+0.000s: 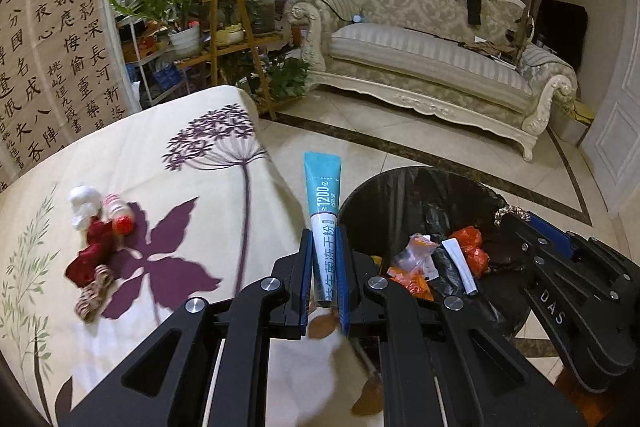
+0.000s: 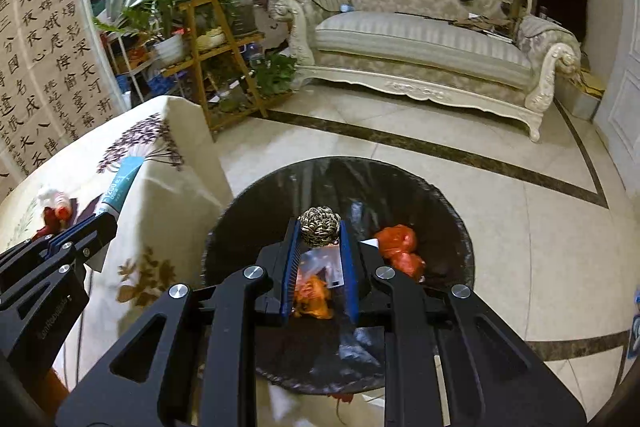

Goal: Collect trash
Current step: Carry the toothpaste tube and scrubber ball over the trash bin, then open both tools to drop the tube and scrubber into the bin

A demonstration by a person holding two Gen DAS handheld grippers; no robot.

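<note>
My left gripper [image 1: 324, 239] is shut on a teal and white tube [image 1: 322, 195], held upright at the table's edge beside the bin. My right gripper [image 2: 319, 227] is shut on a crumpled patterned ball [image 2: 319, 226] directly over the black-lined trash bin [image 2: 248, 195], which holds orange wrappers [image 2: 400, 251] and clear plastic. The same bin [image 1: 360, 195] lies right of the left gripper, with the right gripper [image 1: 516, 215] above its far side. On the flowered tablecloth [image 1: 160, 147] remain a white wad [image 1: 82, 205], a red-capped bottle [image 1: 120, 219], red scraps [image 1: 92, 255] and a patterned wad [image 1: 94, 293].
A cream sofa [image 1: 420, 59] with dark clothing stands across the tiled floor [image 2: 520, 219]. A wooden plant stand [image 1: 228, 39] with potted plants is behind the table. A calligraphy screen [image 1: 52, 47] fills the left. A white door [image 1: 616, 131] is at the right.
</note>
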